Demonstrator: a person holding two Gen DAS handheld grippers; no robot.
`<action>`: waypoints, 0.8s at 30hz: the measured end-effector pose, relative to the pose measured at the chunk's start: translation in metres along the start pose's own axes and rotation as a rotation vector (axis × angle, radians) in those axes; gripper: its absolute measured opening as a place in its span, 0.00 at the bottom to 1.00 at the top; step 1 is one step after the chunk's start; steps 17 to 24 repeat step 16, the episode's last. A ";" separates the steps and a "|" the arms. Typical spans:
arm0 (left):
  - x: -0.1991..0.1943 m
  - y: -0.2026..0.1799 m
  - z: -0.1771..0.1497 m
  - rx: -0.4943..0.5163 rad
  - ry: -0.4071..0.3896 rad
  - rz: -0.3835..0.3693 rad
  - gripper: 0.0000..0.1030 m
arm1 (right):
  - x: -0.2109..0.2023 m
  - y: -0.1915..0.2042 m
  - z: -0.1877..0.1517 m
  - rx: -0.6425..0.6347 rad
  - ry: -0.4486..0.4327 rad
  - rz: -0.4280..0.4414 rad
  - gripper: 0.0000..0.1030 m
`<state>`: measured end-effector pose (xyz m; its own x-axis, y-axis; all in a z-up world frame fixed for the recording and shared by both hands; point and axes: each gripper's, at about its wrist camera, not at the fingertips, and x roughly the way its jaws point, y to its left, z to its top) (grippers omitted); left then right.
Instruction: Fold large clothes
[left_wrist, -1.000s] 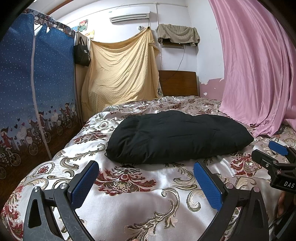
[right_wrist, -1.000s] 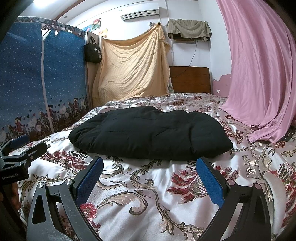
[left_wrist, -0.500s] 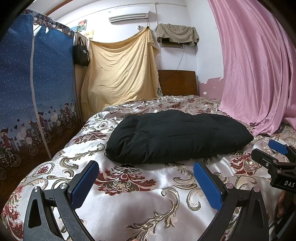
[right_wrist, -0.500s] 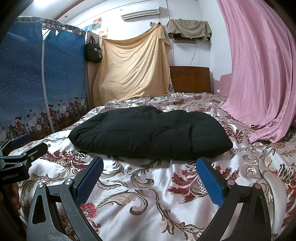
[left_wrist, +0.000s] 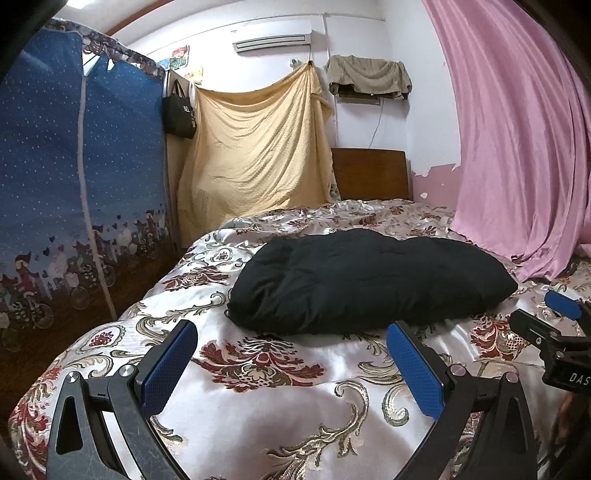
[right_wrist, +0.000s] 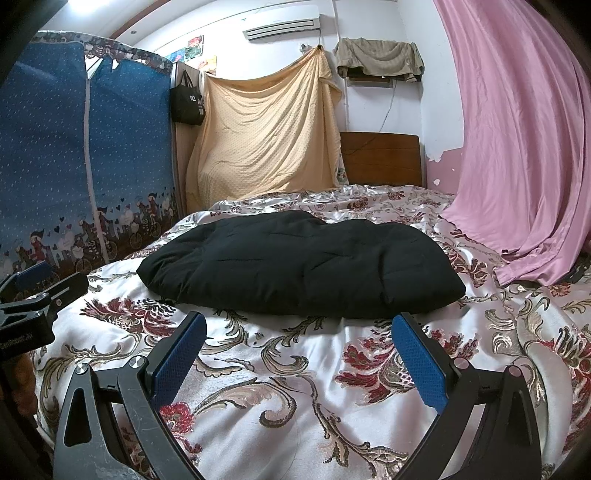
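Observation:
A black padded garment (left_wrist: 369, 280) (right_wrist: 303, 269) lies folded into a thick bundle in the middle of the bed. My left gripper (left_wrist: 291, 365) hovers open over the bedspread just short of the bundle's near edge, nothing between its blue pads. My right gripper (right_wrist: 299, 354) is likewise open and empty, a little in front of the bundle. The right gripper's tip (left_wrist: 561, 325) shows at the right edge of the left wrist view, and the left gripper's tip (right_wrist: 37, 291) at the left edge of the right wrist view.
The bed carries a shiny floral bedspread (left_wrist: 280, 413) (right_wrist: 303, 398). A blue fabric wardrobe (left_wrist: 74, 184) stands to the left. A pink curtain (left_wrist: 517, 147) hangs on the right and drapes onto the bed. A yellow sheet (left_wrist: 258, 147) and wooden headboard (left_wrist: 369, 173) are at the back.

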<state>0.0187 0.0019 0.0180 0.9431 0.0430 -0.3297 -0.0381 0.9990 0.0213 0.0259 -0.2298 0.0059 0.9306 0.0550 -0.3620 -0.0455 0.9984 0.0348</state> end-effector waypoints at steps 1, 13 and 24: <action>0.000 -0.001 0.000 0.001 -0.001 0.000 1.00 | -0.001 0.001 0.000 0.000 0.000 0.000 0.96; 0.002 0.000 -0.001 0.000 0.001 -0.001 1.00 | -0.001 0.001 0.000 0.000 0.000 0.000 0.96; 0.003 0.001 -0.002 0.001 0.006 -0.004 1.00 | 0.000 0.001 0.000 0.000 0.002 0.000 0.96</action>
